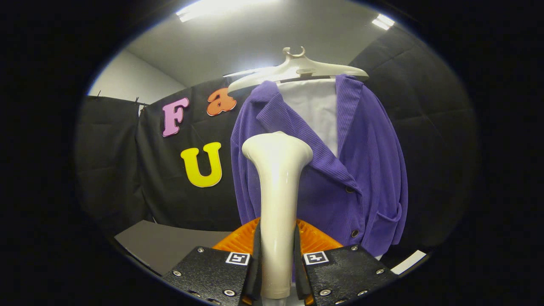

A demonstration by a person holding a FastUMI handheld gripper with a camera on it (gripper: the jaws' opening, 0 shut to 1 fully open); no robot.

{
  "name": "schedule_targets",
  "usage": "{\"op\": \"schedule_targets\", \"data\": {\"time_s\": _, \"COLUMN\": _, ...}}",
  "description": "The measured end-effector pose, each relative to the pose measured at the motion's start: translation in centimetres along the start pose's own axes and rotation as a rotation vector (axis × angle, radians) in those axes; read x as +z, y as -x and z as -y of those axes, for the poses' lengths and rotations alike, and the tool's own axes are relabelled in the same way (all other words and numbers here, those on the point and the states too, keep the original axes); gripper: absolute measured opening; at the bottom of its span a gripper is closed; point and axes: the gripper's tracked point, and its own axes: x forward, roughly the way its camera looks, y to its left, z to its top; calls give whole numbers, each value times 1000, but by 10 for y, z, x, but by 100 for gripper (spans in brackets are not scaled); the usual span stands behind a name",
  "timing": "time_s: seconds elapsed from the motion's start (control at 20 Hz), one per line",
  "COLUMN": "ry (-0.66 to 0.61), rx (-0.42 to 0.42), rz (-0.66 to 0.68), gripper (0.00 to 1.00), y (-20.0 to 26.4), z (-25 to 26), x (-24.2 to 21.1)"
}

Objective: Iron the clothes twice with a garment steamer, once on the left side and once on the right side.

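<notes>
- The hand-held gripper [278, 272] pinches the garment steamer [277, 178] by its slim neck, both fingers pressed on it
- Its flared head stands upright, just in front of the purple corduroy jacket [365, 170], over the left front panel
- The jacket hangs on a white hanger [297, 68] beyond the fingers
- Judged step: the left-side pass; next, the head must meet the cloth and sweep along that panel

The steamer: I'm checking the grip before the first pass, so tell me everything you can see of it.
The steamer is a smooth, glossy cream wand, plastic by its look, upright, flaring to a wide head at the top. The gripper is shut on its lower shaft, both fingers pressing its sides. The head stands before the purple jacket's left front; contact cannot be told.
</notes>
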Motion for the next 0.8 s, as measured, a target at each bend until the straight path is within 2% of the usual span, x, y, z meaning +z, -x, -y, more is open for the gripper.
{"op": "schedule_targets", "data": {"time_s": 0.35, "ry": -37, "rx": -47, "rz": -95, "gripper": 31, "y": 21, "z": 24, "x": -56}}
{"op": "schedule_targets", "data": {"time_s": 0.8, "ry": -28, "rx": -75, "rz": -213, "gripper": 32, "y": 37, "z": 18, "x": -127}}
